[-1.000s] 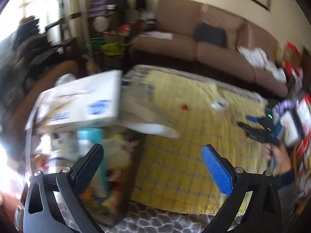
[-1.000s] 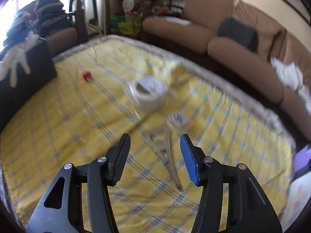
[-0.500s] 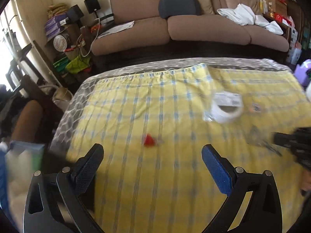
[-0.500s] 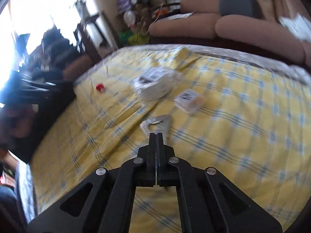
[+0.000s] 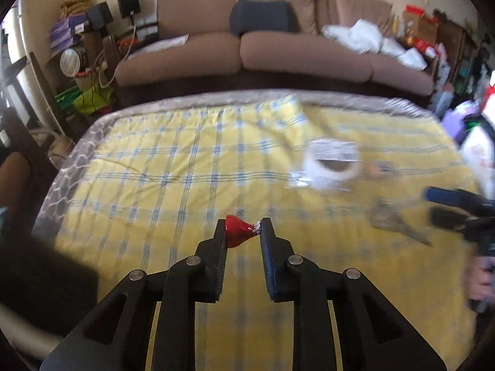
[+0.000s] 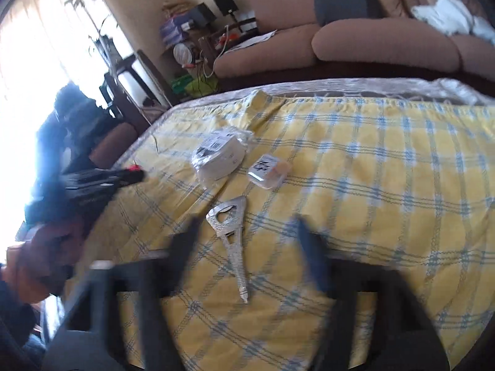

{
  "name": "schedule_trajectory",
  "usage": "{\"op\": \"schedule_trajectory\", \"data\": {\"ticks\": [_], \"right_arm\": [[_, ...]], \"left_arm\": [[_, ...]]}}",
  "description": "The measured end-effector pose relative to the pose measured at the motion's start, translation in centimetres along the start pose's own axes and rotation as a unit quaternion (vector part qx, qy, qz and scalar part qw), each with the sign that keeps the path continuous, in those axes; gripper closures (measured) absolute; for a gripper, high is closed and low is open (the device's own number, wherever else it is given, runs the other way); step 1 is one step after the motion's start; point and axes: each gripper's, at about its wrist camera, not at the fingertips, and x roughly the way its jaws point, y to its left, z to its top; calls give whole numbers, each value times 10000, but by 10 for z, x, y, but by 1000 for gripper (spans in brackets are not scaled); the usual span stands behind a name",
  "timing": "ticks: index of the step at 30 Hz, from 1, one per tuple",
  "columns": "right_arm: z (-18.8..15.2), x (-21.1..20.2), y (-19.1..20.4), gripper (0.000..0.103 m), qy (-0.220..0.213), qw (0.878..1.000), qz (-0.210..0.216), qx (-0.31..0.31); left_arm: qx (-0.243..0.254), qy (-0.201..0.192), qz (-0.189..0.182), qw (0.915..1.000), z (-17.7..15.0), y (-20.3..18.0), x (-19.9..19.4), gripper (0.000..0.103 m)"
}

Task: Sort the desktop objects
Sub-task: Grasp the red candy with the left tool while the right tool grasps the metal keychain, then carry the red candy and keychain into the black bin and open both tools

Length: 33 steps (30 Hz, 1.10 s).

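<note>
A small red foil-wrapped candy (image 5: 236, 230) sits between the fingertips of my left gripper (image 5: 242, 229). Its jaws are closing, and both pads touch the candy just above the yellow checked cloth (image 5: 154, 170). My right gripper (image 6: 247, 235) is blurred and its jaws are opening wide. A silver tower-shaped bottle opener (image 6: 230, 232) lies flat on the cloth between them, untouched. In the left wrist view the right gripper (image 5: 431, 205) shows at the right edge beside the opener (image 5: 396, 219). The left gripper (image 6: 136, 173) shows as a dark blur in the right wrist view.
A wrapped roll of white tape (image 5: 332, 165) (image 6: 218, 157) and a small clear plastic box (image 6: 269, 170) lie further back on the cloth. A brown sofa (image 5: 278, 55) stands behind the table. A dark bulky shape (image 5: 40, 272) sits at the near left, and cluttered boxes (image 5: 476, 151) at the right.
My left gripper swung from the box at the left to the red candy and closed from wide open onto it. My right gripper shut over the opener, then opened wide again.
</note>
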Motion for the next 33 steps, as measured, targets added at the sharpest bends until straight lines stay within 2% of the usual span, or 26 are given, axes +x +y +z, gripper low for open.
{"op": "schedule_trajectory", "data": {"ticks": [2, 4, 5, 6, 7, 9, 12, 14, 15, 16, 18, 19, 22, 24, 25, 27, 29, 31, 33], "right_arm": [[-4, 3, 14, 26, 59, 9992, -173, -367], [-9, 16, 27, 46, 382, 9956, -489, -700], [-10, 26, 31, 59, 586, 9928, -664, -808], [-10, 28, 38, 74, 593, 9884, -1011, -964], [-11, 28, 40, 82, 600, 9873, -1051, -1028], [-11, 29, 43, 87, 628, 9862, -1059, -1107], [-9, 23, 39, 89, 560, 9890, -929, -1001], [-6, 16, 41, 89, 451, 9915, -807, -914], [-1, 8, 44, 89, 335, 9931, -710, -867], [3, 1, 49, 89, 217, 9943, -618, -844], [13, -15, 70, 89, 62, 9949, -456, -900], [15, -21, 79, 89, 17, 9943, -441, -967], [15, -45, 124, 90, -118, 9919, -529, -1151], [13, -59, 153, 90, -197, 9938, -436, -1004], [15, -63, 163, 90, -209, 9959, -266, -840], [20, -75, 191, 90, -265, 9976, 119, -623], [24, -81, 231, 89, -278, 9957, 303, -835], [28, -86, 278, 90, -336, 9917, 511, -1131], [31, -87, 324, 90, -292, 9868, 849, -1346]], "left_arm": [[-92, -164, -101, 9998, -13, -1, -40, 83], [-231, -304, -159, 9991, -28, 2, -82, 83], [-279, -294, -177, 9990, -33, 4, -100, 83], [-335, -299, -166, 9989, -39, 7, -119, 83], [-439, -388, -127, 9982, -45, 12, -147, 83], [-601, -594, -134, 9963, -56, 21, -185, 83], [-626, -864, 62, 9943, -75, 41, -246, 83], [-598, -1042, 511, 9914, -90, 63, -281, 83], [-687, -1204, 833, 9868, -98, 80, -301, 83], [-866, -1322, 936, 9830, -104, 95, -313, 83], [-1399, -1486, 752, 9761, -115, 137, -334, 83], [-1668, -1606, 823, 9693, -119, 162, -344, 83], [-2162, -1455, 1310, 9565, -126, 228, -350, 83], [-2410, -1312, 1513, 9496, -136, 254, -344, 83], [-2574, -1272, 1494, 9462, -144, 267, -339, 83], [-2815, -1243, 1182, 9441, -162, 281, -326, 83], [-2929, -1271, 974, 9426, -175, 293, -315, 83], [-3199, -1229, 960, 9345, -185, 308, -304, 83], [-3444, -1351, 922, 9245, -192, 322, -299, 83]]}}
